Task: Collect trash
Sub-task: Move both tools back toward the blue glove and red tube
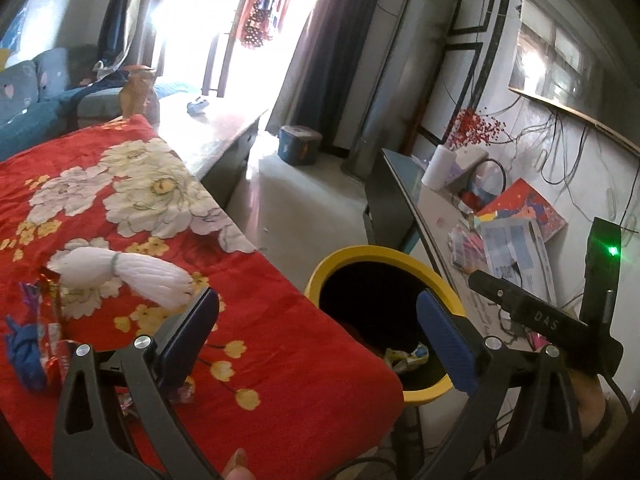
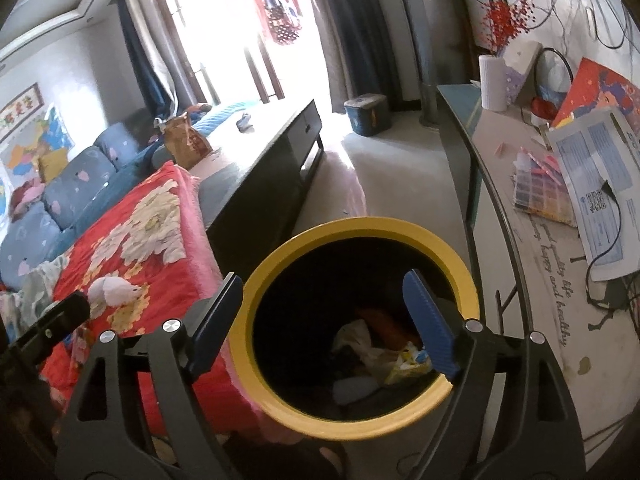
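Observation:
A black bin with a yellow rim (image 2: 360,226) stands between the red floral blanket (image 1: 240,360) and a desk. Crumpled wrappers and paper (image 2: 380,348) lie inside it. My right gripper (image 2: 324,278) hangs open over the bin's mouth with nothing between its fingers. My left gripper (image 1: 318,296) is wide open and empty, above the blanket's edge and the bin's rim (image 1: 384,250). On the blanket lie a white foam net (image 1: 120,272), shiny wrappers (image 1: 52,320) and a crumpled blue piece (image 1: 24,348), all left of my left gripper.
A glass-topped desk (image 2: 520,264) on the right carries papers (image 2: 600,184), a paper roll (image 2: 494,82) and cables. A low dark cabinet (image 2: 272,152) and a blue sofa (image 2: 72,184) lie beyond the blanket. A blue box (image 1: 300,144) sits on the floor.

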`<state>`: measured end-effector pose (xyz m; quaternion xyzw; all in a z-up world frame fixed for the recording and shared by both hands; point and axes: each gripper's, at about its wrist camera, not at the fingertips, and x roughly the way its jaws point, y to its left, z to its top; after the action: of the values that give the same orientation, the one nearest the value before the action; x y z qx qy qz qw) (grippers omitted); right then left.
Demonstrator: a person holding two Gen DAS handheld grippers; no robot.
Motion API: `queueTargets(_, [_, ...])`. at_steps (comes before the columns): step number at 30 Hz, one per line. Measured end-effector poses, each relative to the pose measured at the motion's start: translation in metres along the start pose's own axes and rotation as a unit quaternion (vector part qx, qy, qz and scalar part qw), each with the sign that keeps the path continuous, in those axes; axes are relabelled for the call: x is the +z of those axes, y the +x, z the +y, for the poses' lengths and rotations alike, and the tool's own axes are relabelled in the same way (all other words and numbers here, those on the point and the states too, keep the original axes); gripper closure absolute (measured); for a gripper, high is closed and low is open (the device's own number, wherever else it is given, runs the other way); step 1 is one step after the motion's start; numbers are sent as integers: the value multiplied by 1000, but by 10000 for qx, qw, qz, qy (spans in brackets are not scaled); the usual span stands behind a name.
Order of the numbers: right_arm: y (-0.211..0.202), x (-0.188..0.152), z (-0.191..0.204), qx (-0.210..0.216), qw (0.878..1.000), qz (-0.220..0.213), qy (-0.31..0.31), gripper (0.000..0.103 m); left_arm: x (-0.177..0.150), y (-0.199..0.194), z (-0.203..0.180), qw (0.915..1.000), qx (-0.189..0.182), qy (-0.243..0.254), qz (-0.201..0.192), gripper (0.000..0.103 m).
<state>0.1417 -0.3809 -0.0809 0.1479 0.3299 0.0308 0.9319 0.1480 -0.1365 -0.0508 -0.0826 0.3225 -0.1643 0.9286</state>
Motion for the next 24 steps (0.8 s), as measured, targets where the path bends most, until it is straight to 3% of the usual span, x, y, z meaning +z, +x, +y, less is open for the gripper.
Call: queueTargets(24, [-11,-10,62,502,9963,29,-698,26,3,-41,38,9979,431,-262,-410,7])
